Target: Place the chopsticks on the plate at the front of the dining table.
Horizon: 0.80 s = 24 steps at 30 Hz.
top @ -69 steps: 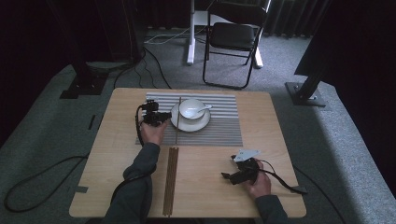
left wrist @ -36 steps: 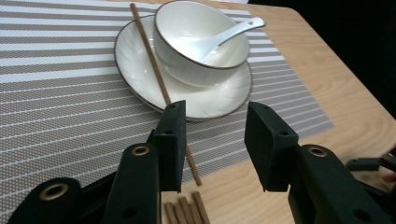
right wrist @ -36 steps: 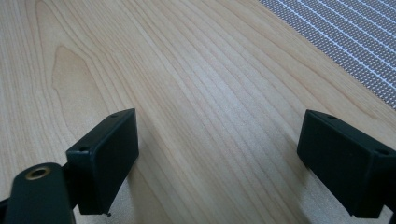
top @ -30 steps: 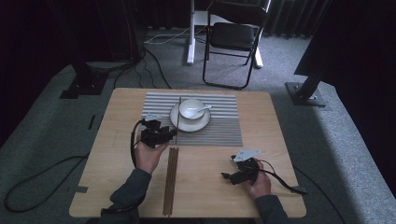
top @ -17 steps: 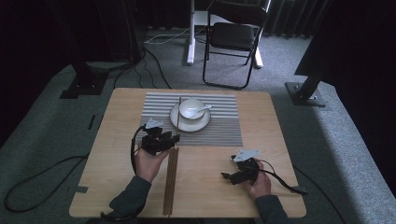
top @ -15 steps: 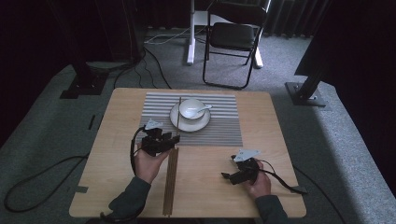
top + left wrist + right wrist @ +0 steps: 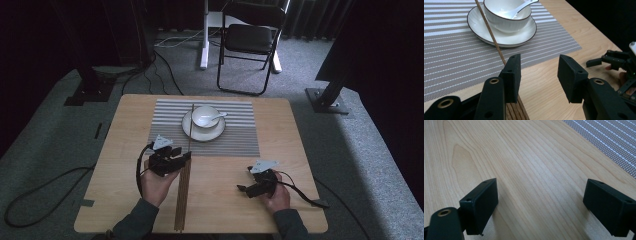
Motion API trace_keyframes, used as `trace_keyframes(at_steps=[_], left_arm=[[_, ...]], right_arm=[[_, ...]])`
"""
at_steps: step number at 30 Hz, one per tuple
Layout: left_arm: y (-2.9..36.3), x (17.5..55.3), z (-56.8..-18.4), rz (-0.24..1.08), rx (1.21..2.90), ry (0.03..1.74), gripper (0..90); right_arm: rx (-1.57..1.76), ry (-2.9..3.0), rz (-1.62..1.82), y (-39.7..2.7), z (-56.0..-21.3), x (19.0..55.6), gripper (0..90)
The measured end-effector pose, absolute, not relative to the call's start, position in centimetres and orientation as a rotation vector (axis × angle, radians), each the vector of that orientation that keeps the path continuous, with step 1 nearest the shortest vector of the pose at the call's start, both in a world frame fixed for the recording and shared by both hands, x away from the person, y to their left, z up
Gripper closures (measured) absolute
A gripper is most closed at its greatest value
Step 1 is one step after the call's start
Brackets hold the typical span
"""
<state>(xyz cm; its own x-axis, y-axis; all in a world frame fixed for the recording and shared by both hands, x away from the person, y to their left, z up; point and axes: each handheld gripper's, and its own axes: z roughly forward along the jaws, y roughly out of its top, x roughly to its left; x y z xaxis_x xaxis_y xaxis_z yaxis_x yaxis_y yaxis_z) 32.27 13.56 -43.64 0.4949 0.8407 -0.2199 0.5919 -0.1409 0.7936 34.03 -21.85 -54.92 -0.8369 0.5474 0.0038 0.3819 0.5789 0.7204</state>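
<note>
The white bowl (image 7: 205, 116) sits on its saucer (image 7: 203, 131) at twelve o'clock on the striped placemat (image 7: 235, 142) — a white spoon (image 7: 216, 117) lies inside it, handle toward three o'clock. One chopstick (image 7: 489, 31) leans across the saucer's rim at nine o'clock. The left gripper (image 7: 539, 72) hovers at the mat's six o'clock edge, jaws just opening and now wide with nothing between them — the bundled chopsticks (image 7: 182, 192) lie beneath its left jaw. The right gripper (image 7: 541, 206) rests over bare table (image 7: 529, 165), jaws spread wide, empty.
</note>
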Motion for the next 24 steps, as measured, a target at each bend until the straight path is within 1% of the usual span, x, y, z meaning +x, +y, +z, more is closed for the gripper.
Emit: trace_keyframes(at_steps=[4, 12, 24], left_arm=[[13.6, 31.9, -44.2, 0.392, 1.859, 1.214, 53.7], [13.3, 31.3, -45.2, 0.363, 1.878, 1.221, 53.5], [13.4, 30.7, -46.8, 0.386, 1.901, 1.239, 53.2]], right_arm=[[0.774, 2.592, 1.103, -21.9, -54.9, 34.0, 11.9], [0.771, 2.592, 1.103, -21.9, -54.9, 34.0, 11.9], [0.772, 2.592, 1.102, -21.9, -54.9, 34.0, 11.9]])
